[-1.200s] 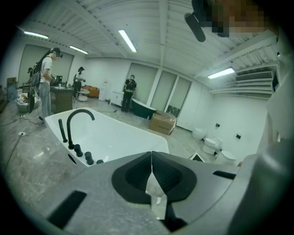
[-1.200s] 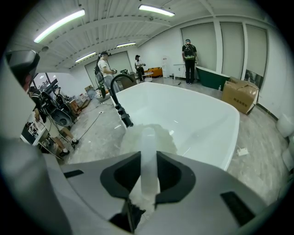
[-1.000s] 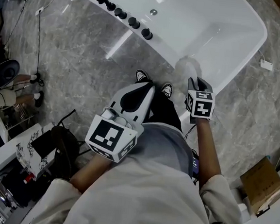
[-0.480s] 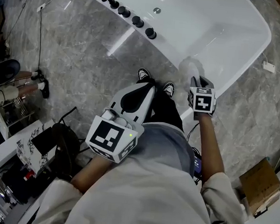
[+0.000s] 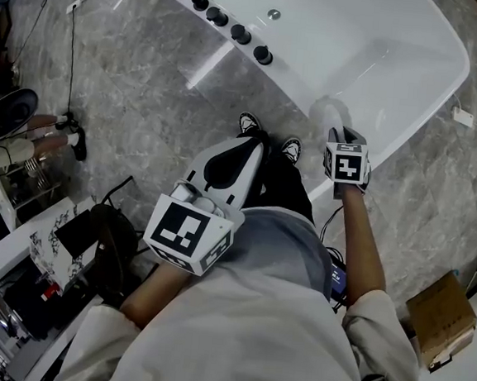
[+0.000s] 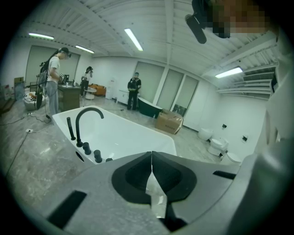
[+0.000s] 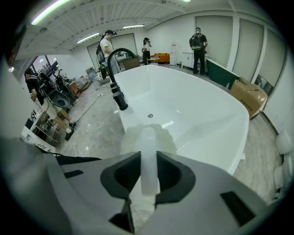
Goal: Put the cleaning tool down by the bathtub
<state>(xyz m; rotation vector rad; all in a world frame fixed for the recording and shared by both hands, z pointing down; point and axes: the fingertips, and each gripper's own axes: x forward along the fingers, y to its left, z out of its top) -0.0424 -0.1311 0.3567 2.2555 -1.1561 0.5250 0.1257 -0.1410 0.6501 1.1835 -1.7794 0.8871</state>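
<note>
My left tool [image 5: 244,149] is pinched shut with nothing in it, just parked in front of me out of the way. My right tool [image 5: 344,137] is clamped on the cleaning wand's [image 5: 326,114] pale handle. It's tipped steeply down with the head over the bathtub's [image 5: 456,80] near rim, I'd guess so I can set it on the floor [image 5: 147,95] beside the tub.

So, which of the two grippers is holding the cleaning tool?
The right gripper: its jaws are closed on the pale handle of the cleaning tool. The left gripper has its jaws together, with nothing between them.
</note>
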